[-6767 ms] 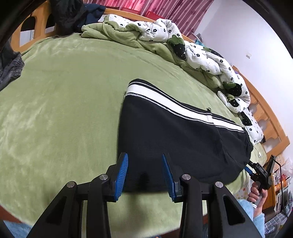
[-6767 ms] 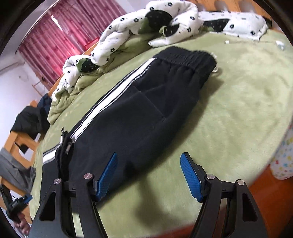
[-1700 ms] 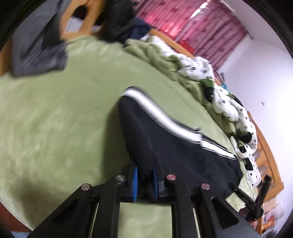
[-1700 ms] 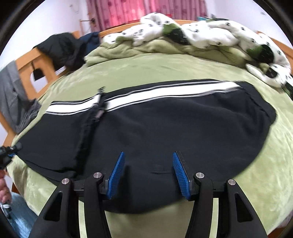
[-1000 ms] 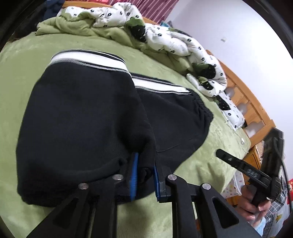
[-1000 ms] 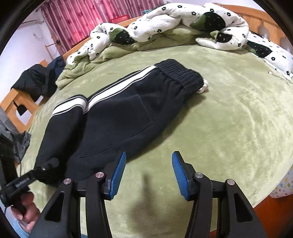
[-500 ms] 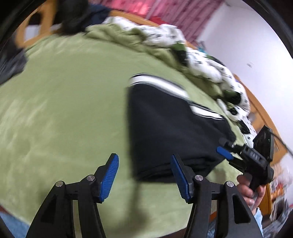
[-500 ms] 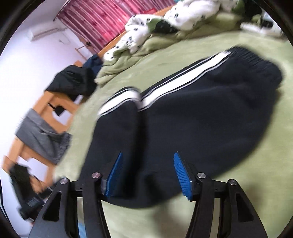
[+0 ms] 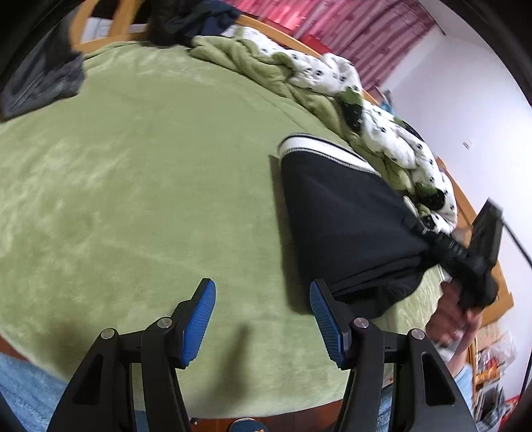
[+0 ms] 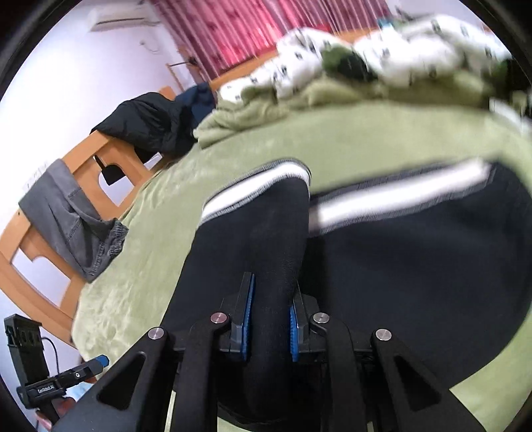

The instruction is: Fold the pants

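Black pants (image 9: 342, 219) with white side stripes lie folded over on a green bed cover (image 9: 149, 186). My left gripper (image 9: 262, 315) is open and empty, over bare cover just left of the pants' near edge. My right gripper (image 10: 270, 319) is shut on a bunched fold of the black pants (image 10: 415, 266) at their near edge. In the left wrist view the right gripper (image 9: 442, 246) reaches into the pants from the right. The left gripper also shows in the right wrist view (image 10: 63, 375), low at the left.
A rumpled white and green quilt (image 9: 349, 93) lies along the far side of the bed. Grey and dark clothes (image 10: 76, 216) hang on the wooden bed frame (image 10: 96, 159) at the left. Red curtains (image 10: 239, 30) hang behind.
My right gripper has closed on a fold of the pants at their near edge. My left gripper stays open and has shifted left, away from the pants.
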The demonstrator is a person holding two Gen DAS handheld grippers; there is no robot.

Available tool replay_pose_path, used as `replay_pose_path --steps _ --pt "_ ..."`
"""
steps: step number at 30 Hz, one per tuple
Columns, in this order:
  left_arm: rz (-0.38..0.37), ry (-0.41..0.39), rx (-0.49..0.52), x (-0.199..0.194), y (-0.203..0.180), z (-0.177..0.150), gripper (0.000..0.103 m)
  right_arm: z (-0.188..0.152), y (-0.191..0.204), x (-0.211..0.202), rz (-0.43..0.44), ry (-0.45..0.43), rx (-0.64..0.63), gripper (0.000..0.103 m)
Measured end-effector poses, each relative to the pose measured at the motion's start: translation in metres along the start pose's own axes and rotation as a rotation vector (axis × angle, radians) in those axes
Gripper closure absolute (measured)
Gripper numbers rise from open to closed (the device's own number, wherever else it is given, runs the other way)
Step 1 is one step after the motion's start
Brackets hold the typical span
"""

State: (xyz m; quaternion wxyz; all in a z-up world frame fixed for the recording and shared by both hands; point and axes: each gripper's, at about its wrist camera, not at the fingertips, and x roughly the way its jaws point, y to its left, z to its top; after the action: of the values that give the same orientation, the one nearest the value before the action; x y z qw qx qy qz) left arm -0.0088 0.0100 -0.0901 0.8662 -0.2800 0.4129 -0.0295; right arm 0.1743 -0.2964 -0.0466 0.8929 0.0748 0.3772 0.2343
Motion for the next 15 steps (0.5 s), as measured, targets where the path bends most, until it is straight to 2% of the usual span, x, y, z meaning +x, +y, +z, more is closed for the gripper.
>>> replay_pose_path --steps 4,7,9,12,14,15 --pt "-0.049 0.023 0.070 0.023 -0.034 -0.002 0.046 0.026 -0.024 -0.028 -0.128 -0.065 -0.142 0.086" --pt "-0.088 0.068 0.111 0.043 -0.058 -0.008 0.046 0.036 -0.060 -0.049 -0.288 -0.111 -0.212 0.086" --pt "-0.111 0.093 0.149 0.053 -0.072 -0.013 0.046 0.035 -0.106 -0.067 -0.380 -0.150 -0.154 0.086" --pt "-0.152 0.125 0.198 0.065 -0.090 -0.021 0.046 0.021 -0.179 -0.068 -0.485 -0.123 0.009 0.086" --pt "-0.177 0.162 0.231 0.076 -0.104 -0.029 0.046 0.005 -0.216 -0.050 -0.479 -0.032 0.063 0.086" --pt "-0.181 0.182 0.258 0.082 -0.113 -0.033 0.046 -0.005 -0.231 -0.043 -0.449 -0.012 0.094 0.086"
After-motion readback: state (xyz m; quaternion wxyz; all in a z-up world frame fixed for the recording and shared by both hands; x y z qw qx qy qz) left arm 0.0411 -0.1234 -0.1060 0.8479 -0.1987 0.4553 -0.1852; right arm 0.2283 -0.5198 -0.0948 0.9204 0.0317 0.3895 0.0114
